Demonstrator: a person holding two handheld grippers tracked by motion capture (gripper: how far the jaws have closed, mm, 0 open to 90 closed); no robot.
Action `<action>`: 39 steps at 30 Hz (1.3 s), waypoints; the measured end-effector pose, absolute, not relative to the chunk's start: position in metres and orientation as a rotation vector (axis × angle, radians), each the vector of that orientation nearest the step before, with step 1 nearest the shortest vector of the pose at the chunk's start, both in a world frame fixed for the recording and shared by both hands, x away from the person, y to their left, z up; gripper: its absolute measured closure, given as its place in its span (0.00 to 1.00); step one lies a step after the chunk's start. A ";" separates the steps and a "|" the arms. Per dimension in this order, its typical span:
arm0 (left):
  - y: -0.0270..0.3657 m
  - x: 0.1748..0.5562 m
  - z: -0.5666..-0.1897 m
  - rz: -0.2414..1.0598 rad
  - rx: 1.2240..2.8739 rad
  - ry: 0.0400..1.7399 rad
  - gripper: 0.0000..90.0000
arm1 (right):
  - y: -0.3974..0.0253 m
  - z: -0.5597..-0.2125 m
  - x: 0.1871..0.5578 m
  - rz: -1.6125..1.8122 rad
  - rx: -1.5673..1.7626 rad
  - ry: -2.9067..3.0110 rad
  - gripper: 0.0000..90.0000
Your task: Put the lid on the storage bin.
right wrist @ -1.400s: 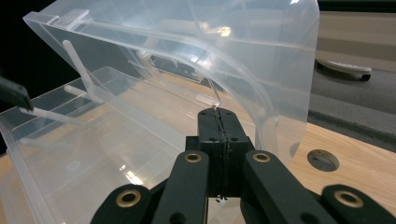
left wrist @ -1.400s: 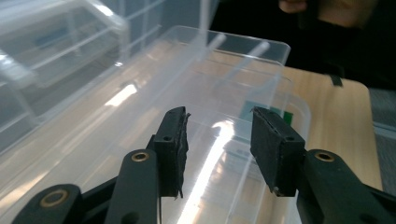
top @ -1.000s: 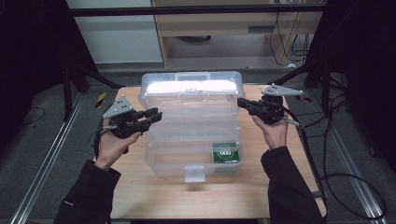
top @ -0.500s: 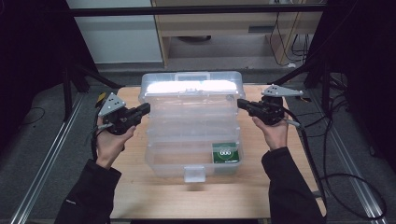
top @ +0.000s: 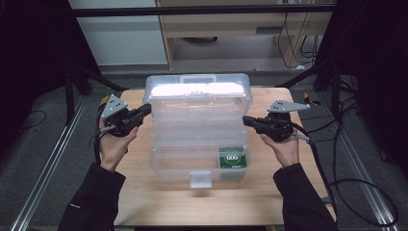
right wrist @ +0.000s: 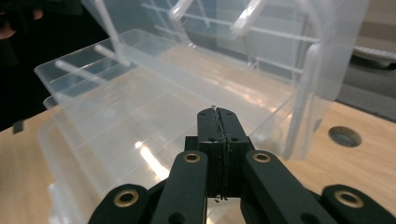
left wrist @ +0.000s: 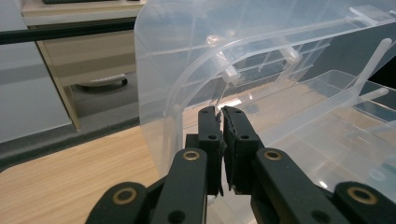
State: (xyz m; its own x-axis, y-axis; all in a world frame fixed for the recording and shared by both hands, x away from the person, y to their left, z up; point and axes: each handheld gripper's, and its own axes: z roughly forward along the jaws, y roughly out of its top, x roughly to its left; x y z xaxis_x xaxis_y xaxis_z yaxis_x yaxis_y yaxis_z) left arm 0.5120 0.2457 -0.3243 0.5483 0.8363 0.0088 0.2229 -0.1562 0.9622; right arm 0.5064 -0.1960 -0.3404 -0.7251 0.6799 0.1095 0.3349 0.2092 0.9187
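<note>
At table centre, a clear plastic tackle box (top: 198,130) stands open, 3 trays stepped; green packet (top: 233,157) in its near-right compartment; left gripper (top: 144,110) and right gripper (top: 246,120), jaws closed on nothing, flank its ends; likely light, slippery, flexing; grip rigid end walls.

Clear glossy plastic on the tiered organiser box (top: 198,126), smooth walls with bright glare on the lid, thin moulded ribs and white plastic hinge pegs (left wrist: 230,73) seen through it. Matt black plastic on left gripper (left wrist: 219,110) and right gripper (right wrist: 218,111), pads finely ridged, brass-looking metal rivets (right wrist: 192,157) at the links, flat grey matt plate (top: 287,105) on top. Light wood-grain table (top: 250,199), smooth satin finish; green glossy printed pack (top: 232,157) in box.
</note>
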 end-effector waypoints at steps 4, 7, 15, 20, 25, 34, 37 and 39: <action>0.248 0.513 -0.324 0.693 1.674 0.901 0.94 | -0.194 -0.346 0.498 1.517 0.930 2.213 0.99; 0.249 0.514 -0.323 0.695 1.674 0.900 0.95 | -0.194 -0.350 0.493 1.509 0.918 2.232 0.99; 0.250 0.514 -0.323 0.698 1.674 0.893 0.96 | -0.195 -0.353 0.490 1.528 0.904 2.244 1.00; 0.252 0.512 -0.324 0.697 1.683 0.886 0.97 | -0.195 -0.355 0.487 1.537 0.903 2.247 1.00; 0.254 0.509 -0.326 0.700 1.696 0.876 0.97 | -0.195 -0.356 0.487 1.538 0.902 2.255 1.00; 0.260 0.501 -0.330 0.678 1.704 0.862 0.97 | -0.195 -0.360 0.484 1.539 0.903 2.273 1.00; 0.261 0.497 -0.331 0.677 1.713 0.854 0.97 | -0.195 -0.361 0.483 1.542 0.902 2.283 1.00; 0.261 0.495 -0.332 0.675 1.715 0.849 0.97 | -0.195 -0.362 0.482 1.545 0.906 2.286 1.00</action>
